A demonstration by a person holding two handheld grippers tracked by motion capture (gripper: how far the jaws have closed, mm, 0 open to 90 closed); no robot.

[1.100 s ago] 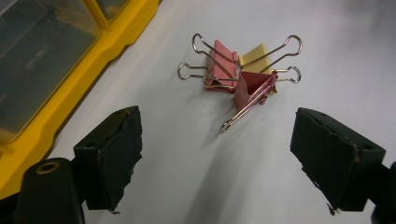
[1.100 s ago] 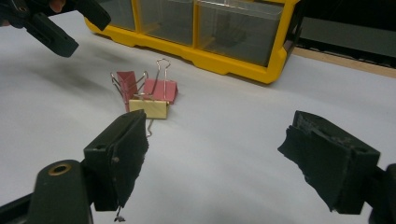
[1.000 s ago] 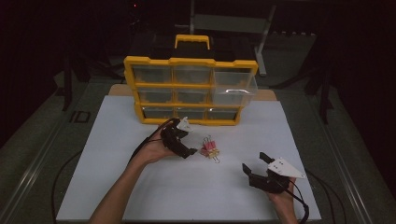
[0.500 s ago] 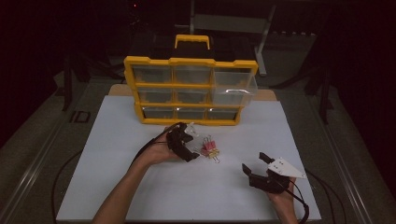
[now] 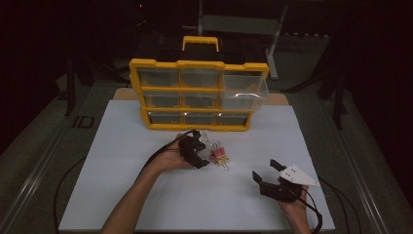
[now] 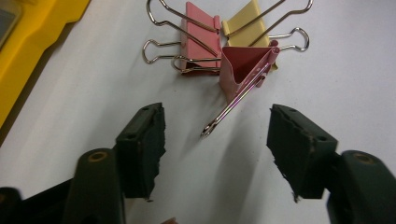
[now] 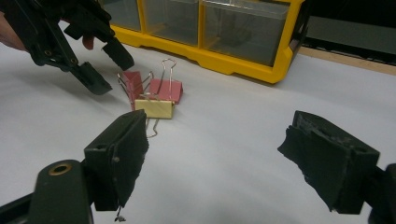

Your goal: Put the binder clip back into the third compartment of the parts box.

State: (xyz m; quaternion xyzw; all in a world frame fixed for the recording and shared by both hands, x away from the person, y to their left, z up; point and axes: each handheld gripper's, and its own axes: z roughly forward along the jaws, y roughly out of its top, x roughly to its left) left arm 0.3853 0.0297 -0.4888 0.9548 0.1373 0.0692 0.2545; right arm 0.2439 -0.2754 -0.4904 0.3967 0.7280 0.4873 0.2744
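A yellow drawer cabinet (image 5: 198, 95) stands at the back of my white bench (image 5: 122, 195), one top drawer (image 5: 243, 90) pulled out. To do this grab well, I should bring my left claw (image 6: 215, 135) down squarely over one clip and pinch its body, not the wire handles. That claw is open with nothing between its jaws, which have just been closing. The binder clips (image 6: 224, 46) lie in a small cluster just ahead of it, the upended pink clip (image 6: 243, 70) nearest. My right claw (image 7: 212, 154) waits open and empty, well apart
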